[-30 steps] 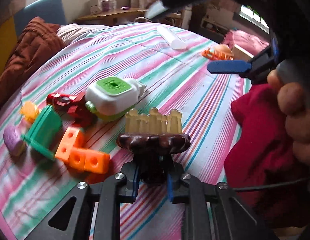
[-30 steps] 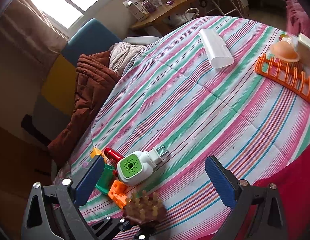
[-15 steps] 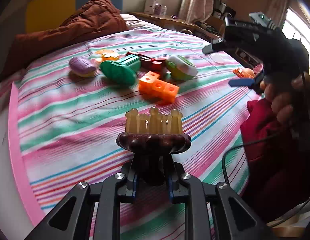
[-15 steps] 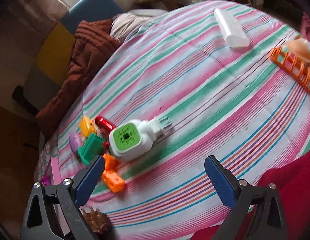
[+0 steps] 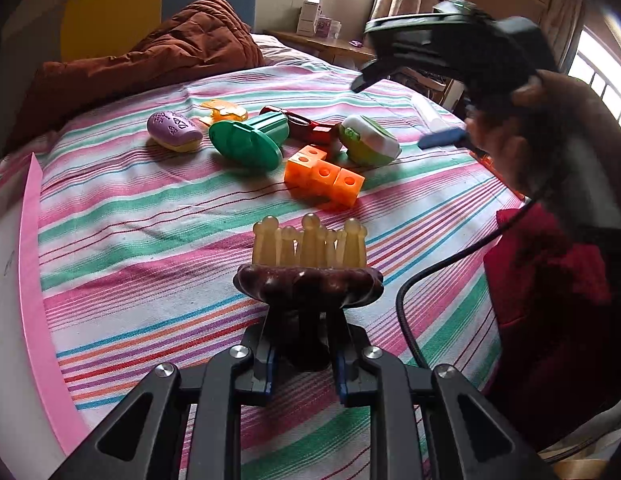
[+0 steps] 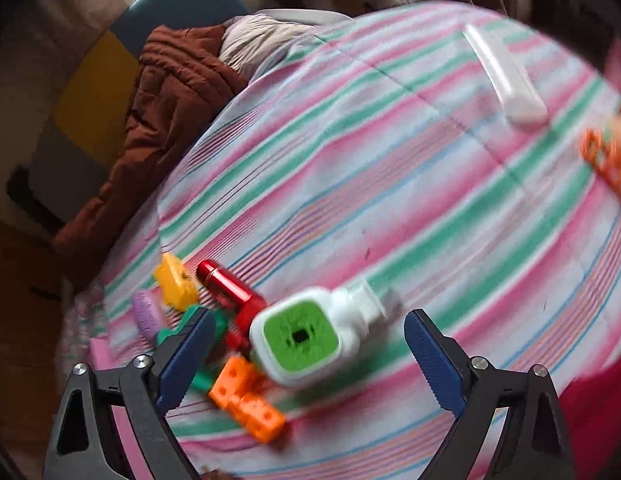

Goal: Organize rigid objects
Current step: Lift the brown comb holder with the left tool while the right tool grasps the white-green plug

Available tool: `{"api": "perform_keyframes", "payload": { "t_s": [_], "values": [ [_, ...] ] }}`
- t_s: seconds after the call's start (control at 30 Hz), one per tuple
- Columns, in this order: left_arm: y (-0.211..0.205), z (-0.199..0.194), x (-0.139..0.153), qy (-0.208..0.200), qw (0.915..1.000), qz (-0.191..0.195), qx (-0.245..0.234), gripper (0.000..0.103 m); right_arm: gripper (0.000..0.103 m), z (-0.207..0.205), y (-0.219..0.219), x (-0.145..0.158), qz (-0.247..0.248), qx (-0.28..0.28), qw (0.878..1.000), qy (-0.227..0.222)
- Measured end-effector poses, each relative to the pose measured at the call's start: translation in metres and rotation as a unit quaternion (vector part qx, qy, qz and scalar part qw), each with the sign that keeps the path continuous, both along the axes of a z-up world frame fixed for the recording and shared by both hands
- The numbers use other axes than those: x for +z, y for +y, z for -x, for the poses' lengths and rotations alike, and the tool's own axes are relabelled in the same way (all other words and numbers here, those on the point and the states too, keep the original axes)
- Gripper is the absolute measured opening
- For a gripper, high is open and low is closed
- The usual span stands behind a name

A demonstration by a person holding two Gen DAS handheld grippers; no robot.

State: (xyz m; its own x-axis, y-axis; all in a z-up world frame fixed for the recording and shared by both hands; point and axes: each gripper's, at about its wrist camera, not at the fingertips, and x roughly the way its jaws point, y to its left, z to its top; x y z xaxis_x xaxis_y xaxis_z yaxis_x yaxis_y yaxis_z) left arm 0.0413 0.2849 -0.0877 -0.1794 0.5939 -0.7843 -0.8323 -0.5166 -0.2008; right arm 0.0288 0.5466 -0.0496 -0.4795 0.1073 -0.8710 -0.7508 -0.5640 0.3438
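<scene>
My left gripper is shut on a dark brown massager with pale knobs, held above the striped bedspread. Beyond it lie orange cubes, a green funnel-shaped piece, a purple oval, a yellow piece, a red tube and a white-and-green plug device. My right gripper is open above the white-and-green device, with the orange cubes, red tube, yellow piece and purple oval nearby. It shows in the left wrist view.
A brown quilt lies at the bed's far side. A white case and an orange rack lie on the far right. A red cloth lies at the bed's right edge. A pink-edged board is at the left.
My left gripper has drawn back with the massager, away from the toy cluster. My right gripper has moved down toward the white-and-green device, still open.
</scene>
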Motion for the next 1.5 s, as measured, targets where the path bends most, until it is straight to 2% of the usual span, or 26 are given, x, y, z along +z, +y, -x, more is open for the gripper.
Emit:
{"api": "perform_keyframes", "payload": {
  "t_s": [0.07,0.1,0.13,0.23,0.33,0.37,0.43,0.5,0.57,0.8,0.93,1.0,1.03,1.1,1.27,1.3,1.37,1.43,1.5],
  "values": [
    [-0.002,0.002,-0.001,-0.008,1.0000,-0.005,0.003,0.020,0.088,0.017,-0.001,-0.006,-0.019,0.038,0.998,-0.037],
    [-0.002,0.003,-0.001,-0.011,0.9999,-0.007,0.004,0.020,0.081,0.021,-0.001,-0.009,-0.021,0.054,0.997,-0.050],
    [-0.002,0.003,-0.001,-0.012,0.9999,-0.008,0.004,0.020,0.081,0.025,-0.003,-0.014,-0.024,0.078,0.994,-0.070],
    [-0.004,0.004,-0.002,-0.014,0.9998,-0.013,0.004,0.020,0.079,0.017,-0.010,-0.008,-0.038,0.132,0.988,-0.076],
    [-0.005,0.006,-0.003,-0.018,0.9997,-0.017,0.005,0.020,0.077,0.004,-0.023,-0.004,-0.061,0.193,0.973,-0.107],
    [-0.005,0.006,-0.003,-0.020,0.9996,-0.018,0.005,0.020,0.079,-0.001,-0.024,-0.003,-0.072,0.194,0.972,-0.112],
    [-0.006,0.007,-0.003,-0.022,0.9995,-0.021,0.008,0.020,0.080,-0.012,-0.021,0.001,-0.070,0.179,0.976,-0.098],
    [-0.006,0.008,-0.004,-0.025,0.9994,-0.022,0.010,0.020,0.090,-0.028,-0.010,0.007,-0.031,0.137,0.988,-0.062],
    [-0.006,0.009,-0.004,-0.026,0.9993,-0.023,0.012,0.020,0.093,-0.032,-0.003,0.008,-0.003,0.091,0.995,-0.039],
    [-0.005,0.008,-0.004,-0.029,0.9991,-0.025,0.017,0.021,0.095,-0.032,0.003,0.000,0.033,0.029,0.999,-0.018],
    [-0.002,0.008,-0.005,-0.025,0.9993,-0.022,0.016,0.021,0.091,-0.018,0.001,-0.015,0.046,0.032,0.998,-0.011],
    [-0.002,0.009,-0.005,-0.026,0.9993,-0.022,0.017,0.021,0.079,-0.010,0.000,-0.023,0.047,0.045,0.998,-0.004],
    [-0.002,0.010,-0.005,-0.027,0.9992,-0.022,0.017,0.021,0.078,-0.007,-0.001,-0.027,0.046,0.049,0.998,-0.001],
    [-0.002,0.010,-0.005,-0.029,0.9992,-0.023,0.017,0.021,0.071,0.003,-0.007,-0.029,0.011,0.062,0.998,-0.010],
    [0.000,0.009,-0.005,-0.024,0.9994,-0.021,0.016,0.022,0.069,0.010,-0.011,-0.030,-0.012,0.100,0.994,-0.034],
    [0.000,0.010,-0.005,-0.024,0.9994,-0.020,0.016,0.022,0.064,0.010,-0.012,-0.029,-0.017,0.107,0.993,-0.043],
    [0.001,0.011,-0.006,-0.025,0.9994,-0.021,0.016,0.022,0.064,0.005,-0.010,-0.030,-0.013,0.110,0.993,-0.046],
    [0.000,0.010,-0.006,-0.025,0.9993,-0.022,0.017,0.022,0.068,0.001,-0.004,-0.029,0.009,0.095,0.995,-0.029],
    [0.001,0.009,-0.006,-0.021,0.9994,-0.021,0.018,0.022,0.082,-0.002,0.001,-0.030,0.036,0.086,0.996,-0.006]
  ]
}}
